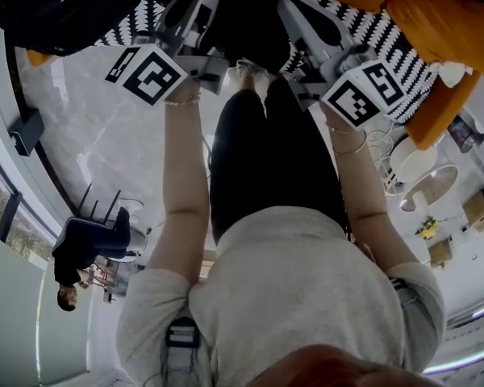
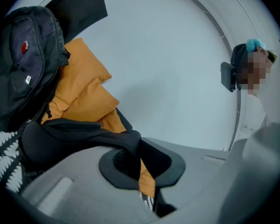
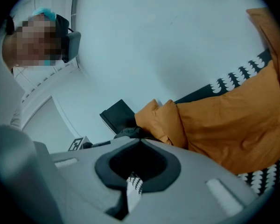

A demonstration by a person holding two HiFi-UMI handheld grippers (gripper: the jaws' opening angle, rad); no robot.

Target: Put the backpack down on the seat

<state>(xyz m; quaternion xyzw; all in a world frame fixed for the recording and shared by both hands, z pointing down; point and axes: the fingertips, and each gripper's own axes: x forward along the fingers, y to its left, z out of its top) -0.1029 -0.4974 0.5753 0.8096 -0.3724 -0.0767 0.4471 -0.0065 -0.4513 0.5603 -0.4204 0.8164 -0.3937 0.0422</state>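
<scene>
The dark backpack [image 2: 28,55] leans upright against orange cushions [image 2: 84,90] on the seat, whose black-and-white patterned cover [image 1: 379,31] shows at the top of the head view. A black strap [image 2: 84,129] runs from the backpack into my left gripper [image 2: 130,146], which is shut on it. In the head view the left gripper [image 1: 206,6] and right gripper [image 1: 294,14] both reach into the dark mass of the backpack [image 1: 56,14]. My right gripper [image 3: 140,143] has its jaws closed together. Bunched dark fabric [image 3: 127,133] lies just at its tips; whether it is pinched is unclear.
A black flat panel [image 3: 115,115] stands behind the cushions [image 3: 224,120]. Round white tables [image 1: 423,180] are on the floor to the right. Another person [image 1: 89,248] sits at the lower left. My own legs and torso fill the middle of the head view.
</scene>
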